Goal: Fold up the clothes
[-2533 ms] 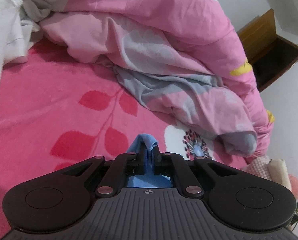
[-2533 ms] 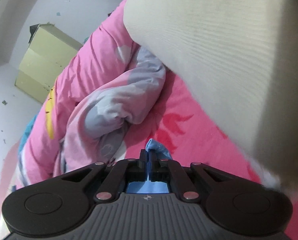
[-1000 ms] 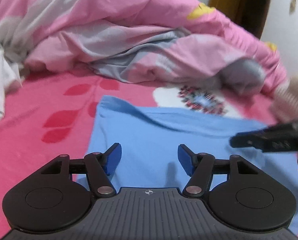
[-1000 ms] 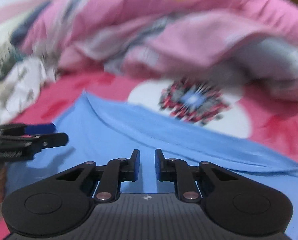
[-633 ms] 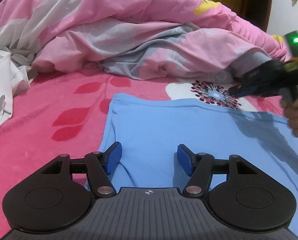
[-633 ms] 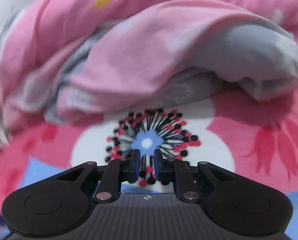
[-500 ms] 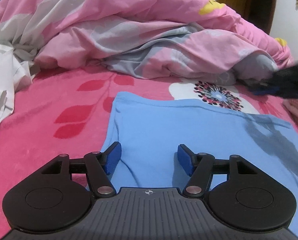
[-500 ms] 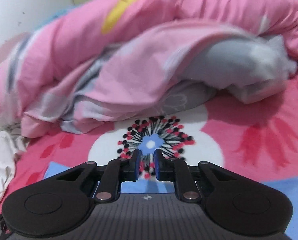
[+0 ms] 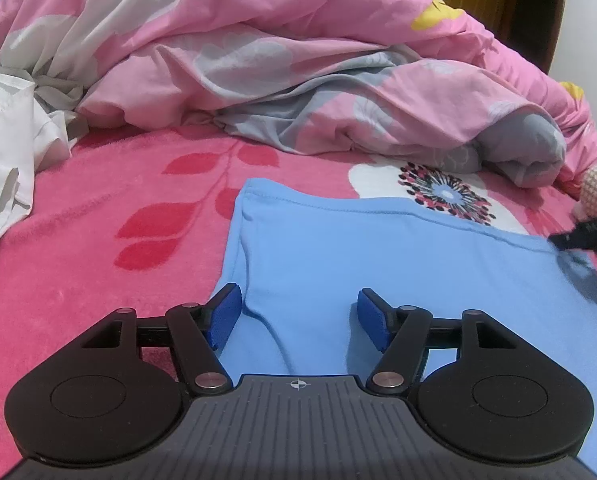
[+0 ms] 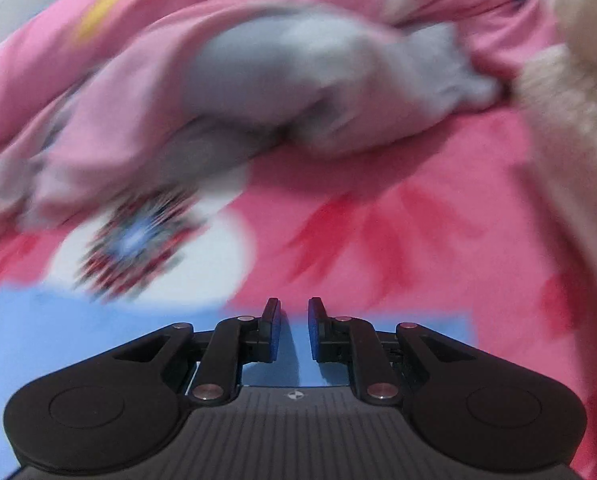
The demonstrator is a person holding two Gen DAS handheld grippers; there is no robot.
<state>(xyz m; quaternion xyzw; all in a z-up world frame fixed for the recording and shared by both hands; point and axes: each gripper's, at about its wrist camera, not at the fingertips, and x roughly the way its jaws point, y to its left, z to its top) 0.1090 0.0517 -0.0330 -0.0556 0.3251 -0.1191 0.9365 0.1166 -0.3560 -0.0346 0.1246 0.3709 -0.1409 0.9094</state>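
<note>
Since 2.5 s ago: blue garment released, flat mid-bed. Left hand-held gripper spread wide; right hand-held gripper narrowly parted, empty. Pinch hem corners squarely, edges aligned.

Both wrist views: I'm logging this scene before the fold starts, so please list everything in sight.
Blue garment: one, light blue, spread flat on the blanket under both grippers.
Blanket: one, hot pink with red leaves and a white flower patch, covering the bed.
Duvet: one, pink and grey, bunched behind the garment.
White cloth: one, crumpled, far left.
Wooden door frame: one, brown, top right.
Left gripper: black, blue pads, open above the garment.
Right gripper: black, slightly open at the garment's far edge.
</note>
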